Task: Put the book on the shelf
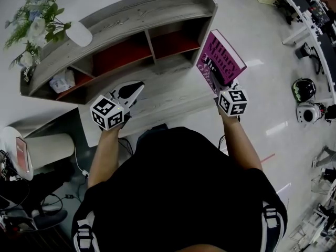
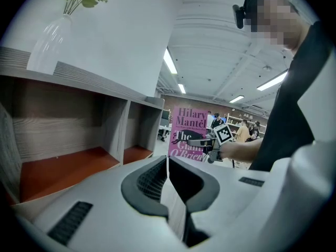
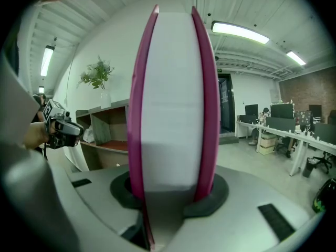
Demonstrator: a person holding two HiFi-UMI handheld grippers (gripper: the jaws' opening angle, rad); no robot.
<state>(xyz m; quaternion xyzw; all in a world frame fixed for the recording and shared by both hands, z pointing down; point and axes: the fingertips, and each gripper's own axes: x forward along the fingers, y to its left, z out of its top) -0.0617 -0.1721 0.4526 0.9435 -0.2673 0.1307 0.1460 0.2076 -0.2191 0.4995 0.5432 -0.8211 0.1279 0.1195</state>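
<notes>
Vase: a clear vase of green sprigs and white flowers point(image 1: 32, 29) is set on the left end of the shelf top.
Shelf: a grey wood-grain shelf point(image 1: 142, 14) with red-brown compartment floors is seen ahead of the person. A small white item point(image 1: 62, 81), its kind not to be made out, is lodged in the leftmost compartment.
Left gripper: the left gripper point(image 1: 135, 88) is held in front of the shelf's middle. Its jaws are pressed together and nothing is caught between them.
Book: the magenta book point(image 1: 220, 62) is held in the air near the shelf's right end, outside every compartment. Its front cover is turned toward the left gripper.
Right gripper: the right gripper point(image 1: 224, 88) is clamped on the book's lower end, with one jaw laid against each cover.
</notes>
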